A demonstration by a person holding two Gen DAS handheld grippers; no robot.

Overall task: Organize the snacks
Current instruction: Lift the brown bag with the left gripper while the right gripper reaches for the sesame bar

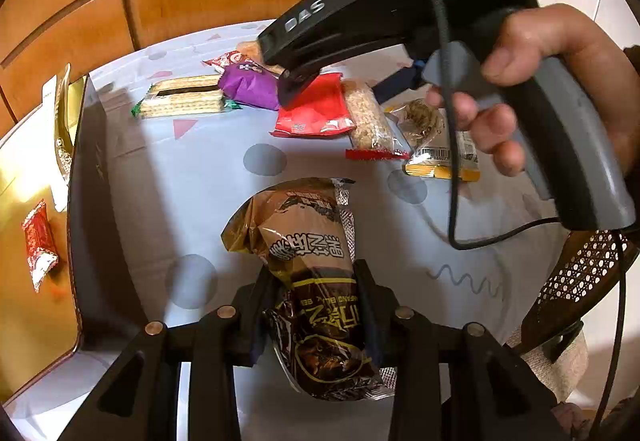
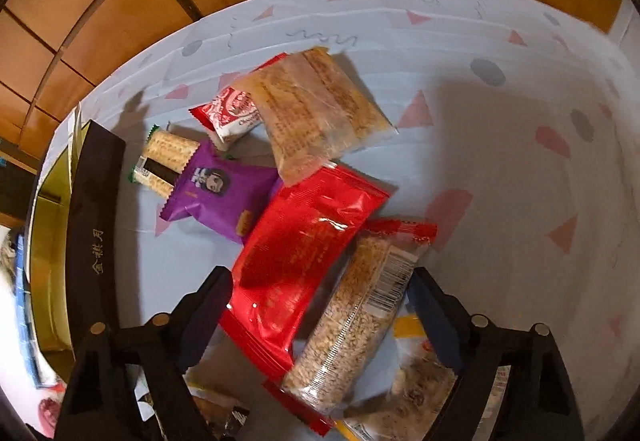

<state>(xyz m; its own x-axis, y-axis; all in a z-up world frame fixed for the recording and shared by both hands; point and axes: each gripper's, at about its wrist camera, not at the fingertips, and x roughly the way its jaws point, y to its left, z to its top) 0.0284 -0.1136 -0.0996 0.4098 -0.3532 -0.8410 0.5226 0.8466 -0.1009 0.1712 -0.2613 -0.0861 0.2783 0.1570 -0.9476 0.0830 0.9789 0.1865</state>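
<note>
Box [image 1: 86,209] with a dark wall and gold lining sits at the left edge of the surface [image 1: 192,177], a small red packet [image 1: 39,250] lying inside it. Right of the box come the wafer pack [image 1: 184,97], then the purple packet [image 1: 250,86], partly over the wafers' right end. In the foreground the left gripper [image 1: 316,305] has its jaws clamped on a brown snack bag [image 1: 308,265], lifted above the surface. Farther right, the right gripper [image 2: 320,305] points steeply down with jaws spread wide, straddling the red packet [image 2: 300,241] and the grain bar [image 2: 352,317] without pressing on either. A yellow-edged packet [image 1: 436,145] lies beside the bar, and a hand [image 1: 532,81] grips the right handle
</note>
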